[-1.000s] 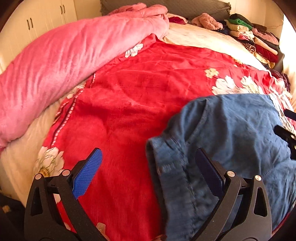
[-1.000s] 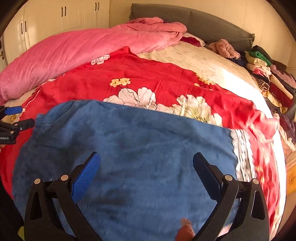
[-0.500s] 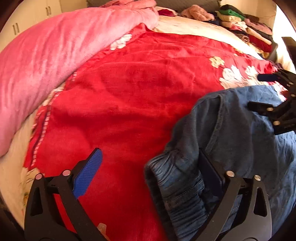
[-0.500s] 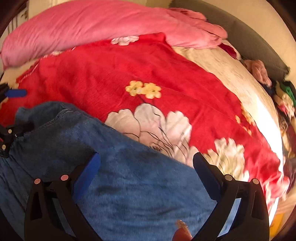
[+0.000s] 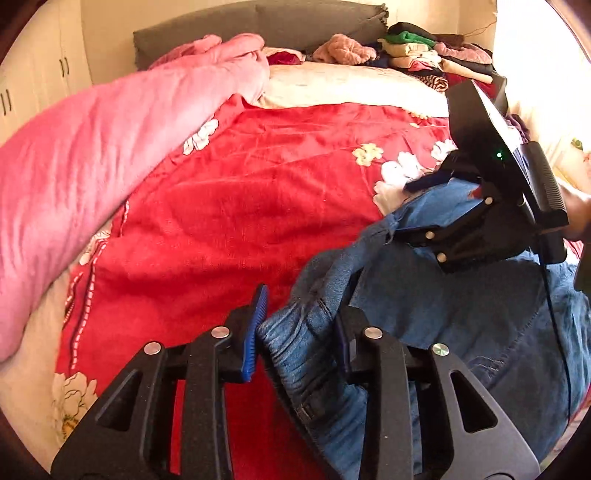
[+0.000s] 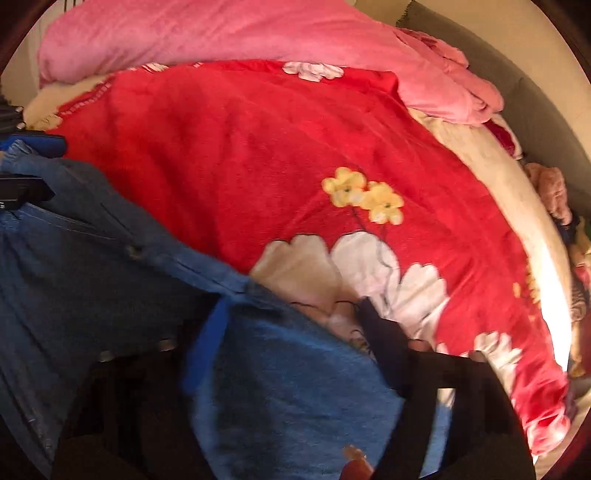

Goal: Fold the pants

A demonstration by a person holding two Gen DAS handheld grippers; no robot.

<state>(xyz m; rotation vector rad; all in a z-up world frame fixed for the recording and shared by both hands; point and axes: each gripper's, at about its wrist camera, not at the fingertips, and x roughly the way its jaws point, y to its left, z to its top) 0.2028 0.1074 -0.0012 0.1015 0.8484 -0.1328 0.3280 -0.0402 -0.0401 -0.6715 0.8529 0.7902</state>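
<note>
Blue denim pants (image 5: 480,332) lie crumpled on the red flowered blanket (image 5: 240,203) at the lower right of the left wrist view. My left gripper (image 5: 299,336) has its jaws closing, with the bunched waistband filling the gap and both pads against it. My right gripper (image 5: 417,208) is farther along the same edge; its jaws are closing on a raised fold of denim. In the blurred right wrist view the pants (image 6: 92,277) cover the lower left, and denim spans the gap of the right gripper (image 6: 295,350). The left gripper (image 6: 29,166) shows at the left edge.
A thick pink quilt (image 5: 92,147) runs along the blanket's left side. A pile of folded clothes (image 5: 424,51) sits at the far right by the grey headboard (image 5: 258,22). Cupboard doors (image 5: 37,74) stand beyond the bed. A hand (image 5: 576,210) holds the right gripper.
Both grippers went from wide open to closing on the pants' edge. The right gripper moved along the denim towards the blanket's flowers and rolled. The waistband has bunched up and lifted.
</note>
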